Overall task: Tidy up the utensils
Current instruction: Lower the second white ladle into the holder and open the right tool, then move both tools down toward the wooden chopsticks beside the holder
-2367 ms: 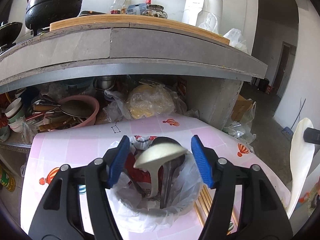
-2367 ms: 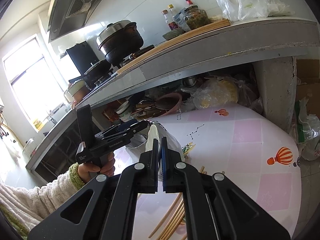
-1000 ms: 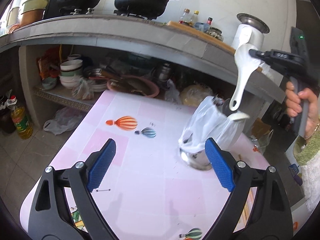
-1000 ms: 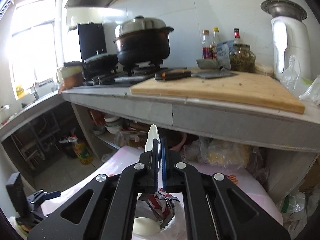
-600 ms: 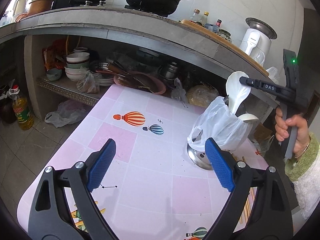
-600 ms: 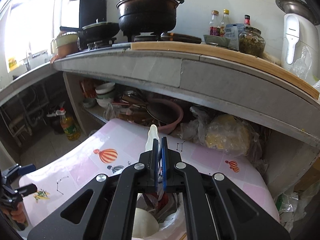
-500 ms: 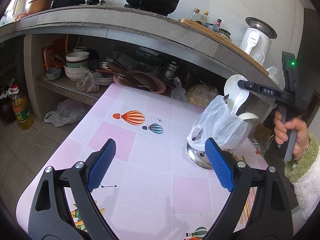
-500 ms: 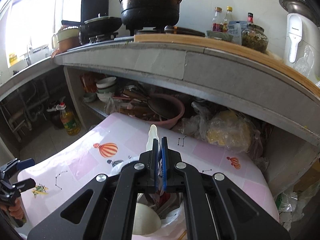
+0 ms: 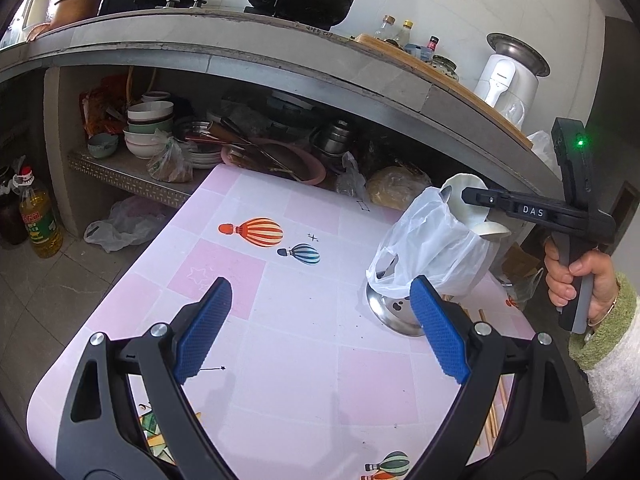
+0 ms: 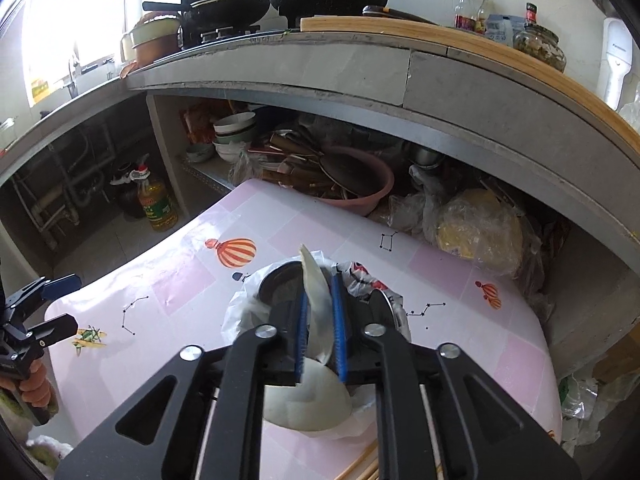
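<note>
hidden: spoon (image 10: 316, 320) lower end inside bag (image 9: 432, 248) | cut off: chopsticks (image 10: 360, 468) at bottom edge

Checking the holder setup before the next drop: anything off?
The steel utensil holder tilts on the pink table, wrapped in a loose white plastic bag. The opening right gripper straddles the white plastic spoon.

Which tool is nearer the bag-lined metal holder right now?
Right. The right tool sits directly over the holder, jaws opening around the white spatula. The left tool hangs back over the pink table, open.
</note>
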A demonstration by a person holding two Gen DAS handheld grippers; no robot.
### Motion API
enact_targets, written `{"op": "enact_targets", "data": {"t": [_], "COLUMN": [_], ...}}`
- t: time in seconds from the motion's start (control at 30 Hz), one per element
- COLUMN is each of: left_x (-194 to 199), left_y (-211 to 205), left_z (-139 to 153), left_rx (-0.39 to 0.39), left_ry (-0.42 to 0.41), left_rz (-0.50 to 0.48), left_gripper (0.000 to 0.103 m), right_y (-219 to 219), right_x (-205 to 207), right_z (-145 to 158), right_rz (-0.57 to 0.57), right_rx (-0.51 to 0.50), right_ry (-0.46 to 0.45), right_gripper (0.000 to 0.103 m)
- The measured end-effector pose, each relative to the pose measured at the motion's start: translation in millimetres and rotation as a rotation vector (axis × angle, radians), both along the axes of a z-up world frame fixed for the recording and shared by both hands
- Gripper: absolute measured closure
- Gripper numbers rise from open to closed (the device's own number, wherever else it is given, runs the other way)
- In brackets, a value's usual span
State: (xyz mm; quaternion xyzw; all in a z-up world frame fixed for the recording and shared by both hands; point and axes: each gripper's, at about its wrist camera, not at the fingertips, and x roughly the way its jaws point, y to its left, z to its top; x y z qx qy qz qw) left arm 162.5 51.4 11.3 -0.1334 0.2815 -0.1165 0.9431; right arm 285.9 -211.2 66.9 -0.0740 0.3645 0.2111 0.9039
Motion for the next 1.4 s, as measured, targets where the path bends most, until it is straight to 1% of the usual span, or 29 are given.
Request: {"op": "enact_targets", "data": {"t": [0.03,0.1,0.3,0.4,0.5,0.63,0.67,0.7,0.73,0.87,0.93,0.97,1.03,1.07,1.13,1.2,1.23,1.33,1.4], "left_x": [0,-1,-2,-4,-5,-8,-8,-9,-9,-12,-14,-15,-18,-18,-20,-21,-21,-23,-25], "left_y": [0,-1,-4,-7,-10,-15,-17,-19,-21,-32,-40,-43,-49,-52,-59,-67,-72,-87,-95], "left_z": [0,0,1,2,3,4,4,4,4,5,5,5,4,3,0,-6,-9,-19,-24], "left_rx": [0.001,0.001,0.000,0.015,0.022,0.023,0.022,0.022,0.021,0.026,0.038,0.041,0.035,0.028,0.011,0.008,0.012,0.038,0.063], "left_ry": [-0.001,-0.002,-0.002,-0.009,-0.017,-0.023,-0.023,-0.023,-0.023,-0.024,-0.027,-0.029,-0.031,-0.028,-0.015,0.008,0.024,0.057,0.062], "left_rz": [-0.001,-0.002,-0.011,-0.019,-0.030,-0.046,-0.053,-0.057,-0.064,-0.096,-0.121,-0.129,-0.153,-0.159,-0.174,-0.193,-0.205,-0.233,-0.243], "left_gripper": [0.016,0.016,0.016,0.016,0.016,0.016,0.016,0.016,0.016,0.016,0.016,0.016,0.016,0.015,0.013,0.011,0.010,0.008,0.008], "right_y": [-1,-5,-26,-42,-59,-83,-87,-92,-98,-114,-121,-123,-128,-130,-132,-134,-134,-131,-132], "right_x": [-1,-5,-18,-31,-48,-76,-83,-91,-100,-132,-148,-155,-169,-175,-186,-193,-198,-209,-216], "right_z": [1,6,25,37,46,49,48,46,44,26,15,9,-4,-10,-24,-37,-46,-67,-78], "right_rz": [-0.005,-0.002,-0.026,-0.052,-0.075,-0.103,-0.111,-0.120,-0.135,-0.186,-0.231,-0.251,-0.300,-0.323,-0.371,-0.417,-0.442,-0.495,-0.520], "right_rx": [0.005,0.035,0.142,0.191,0.230,0.282,0.288,0.296,0.304,0.311,0.291,0.280,0.250,0.236,0.201,0.170,0.142,0.077,0.068], "right_ry": [-0.002,-0.008,-0.030,-0.063,-0.089,-0.094,-0.093,-0.089,-0.085,-0.063,-0.051,-0.048,-0.030,-0.021,0.007,0.029,0.042,0.078,0.098], "right_gripper": [0.075,0.072,0.070,0.070,0.070,0.070,0.069,0.064,0.059,0.050,0.041,0.039,0.030,0.028,0.022,0.017,0.014,0.011,0.008]}}
